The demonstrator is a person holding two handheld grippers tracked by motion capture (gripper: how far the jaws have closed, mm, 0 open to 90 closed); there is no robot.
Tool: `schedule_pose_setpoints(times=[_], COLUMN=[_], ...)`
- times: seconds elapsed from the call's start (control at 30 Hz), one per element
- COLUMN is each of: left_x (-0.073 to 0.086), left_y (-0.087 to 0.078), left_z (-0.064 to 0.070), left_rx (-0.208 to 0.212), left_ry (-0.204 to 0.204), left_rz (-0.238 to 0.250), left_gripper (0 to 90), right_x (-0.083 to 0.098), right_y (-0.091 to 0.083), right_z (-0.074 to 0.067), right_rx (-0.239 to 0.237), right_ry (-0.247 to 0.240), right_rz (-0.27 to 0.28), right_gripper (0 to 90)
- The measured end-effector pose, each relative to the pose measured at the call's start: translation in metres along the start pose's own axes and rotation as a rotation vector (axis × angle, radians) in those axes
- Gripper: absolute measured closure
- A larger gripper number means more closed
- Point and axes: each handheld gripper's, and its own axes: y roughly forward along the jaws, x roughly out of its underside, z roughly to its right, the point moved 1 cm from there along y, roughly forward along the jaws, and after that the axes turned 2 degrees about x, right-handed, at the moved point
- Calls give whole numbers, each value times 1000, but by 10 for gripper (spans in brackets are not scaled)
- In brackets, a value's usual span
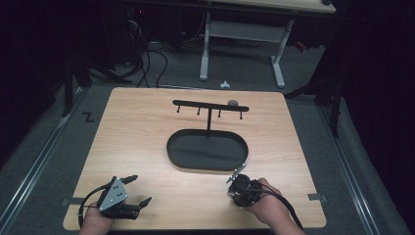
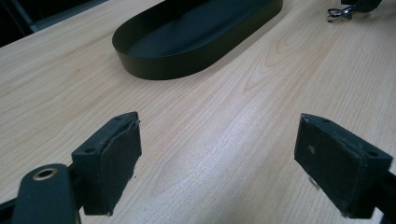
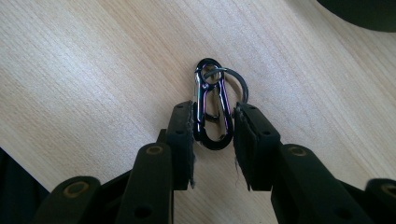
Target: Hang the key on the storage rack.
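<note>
The right tongs (image 3: 212,135) squeeze a little clip (image 3: 212,109) lying on the surface (image 1: 147,147) near the black tray (image 1: 176,152), ready to lift it. The left tongs (image 2: 217,163) wait wide apart, holding nothing.

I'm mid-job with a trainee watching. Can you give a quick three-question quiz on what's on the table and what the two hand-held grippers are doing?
1. True or false: the left hand-held gripper has its jaws wide apart with nothing between them.
2. The carabiner sits between the jaws of: A) the left one, B) the right hand-held gripper, C) neither.
3. Fill in: the hook rack rises from the far side of the black oval ____.

Key: 1 true. 2 B. 3 tray.
</note>
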Motion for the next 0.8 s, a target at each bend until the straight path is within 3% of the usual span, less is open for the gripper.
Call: schedule_pose_setpoints(times=[0.4, 0.8], left_x=[0, 0], left_y=[0, 0], left_z=[1, 1], left_rx=[3, 2], left_ry=[3, 2], left_rz=[-1, 0], left_gripper=[153, 153], right_x=[-3, -5], right_y=[5, 5], right_z=[-6, -9], right_rx=[39, 51], right_ry=[-60, -70], right_rz=[-33, -45], right_gripper=[682, 679])
